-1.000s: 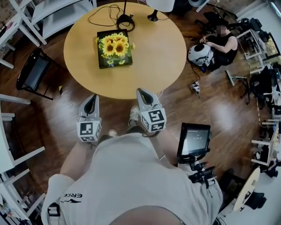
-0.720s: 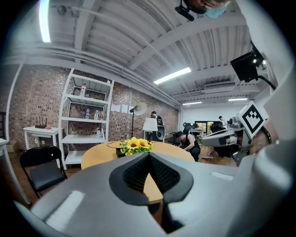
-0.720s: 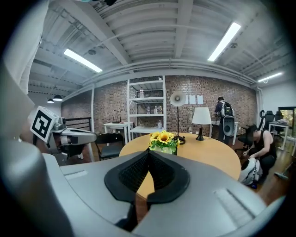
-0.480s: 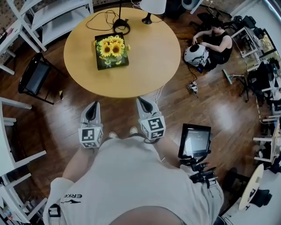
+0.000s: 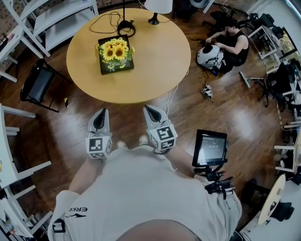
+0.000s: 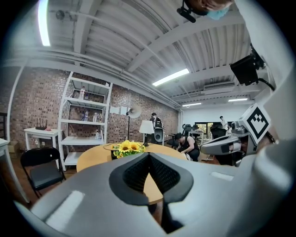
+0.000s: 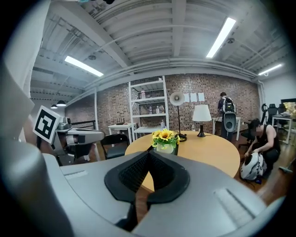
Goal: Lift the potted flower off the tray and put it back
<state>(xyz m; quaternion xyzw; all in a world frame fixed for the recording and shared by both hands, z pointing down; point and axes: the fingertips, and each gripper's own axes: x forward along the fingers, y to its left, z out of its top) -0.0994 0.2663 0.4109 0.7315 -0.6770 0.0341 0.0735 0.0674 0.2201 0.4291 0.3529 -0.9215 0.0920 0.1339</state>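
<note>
Holding both claws over bare wooden floor [image 5: 61,127], short of the table's near edge. Found left gripper [image 5: 100,114] closed tight, pads meeting, nothing between them. Found right gripper [image 5: 146,109] likewise pressed shut and empty, just right of the left, tips near the table rim. Noted open floor left and right of the pair, and a small monitor [image 5: 209,148] on a stalk at near right.

Beyond, recorded round wooden table [image 5: 160,70], with bare wood between its near edge and the tray. Located black square tray [image 5: 130,67] left of the table's centre, well apart from both grippers. Confirmed potted flower [image 5: 114,51], yellow sunflowers in a pale pot, standing upright inside the tray.

Logged coiled black cable [image 5: 126,27] and white-shaded lamp [image 5: 157,5] at the far edge, behind the tray. Observed black chair [image 5: 37,80] off the table's left edge and white shelving [image 5: 56,14] at far left. Noted person [image 5: 233,42] sitting on the floor at far right, beside a white helmet-like object [image 5: 208,55].
</note>
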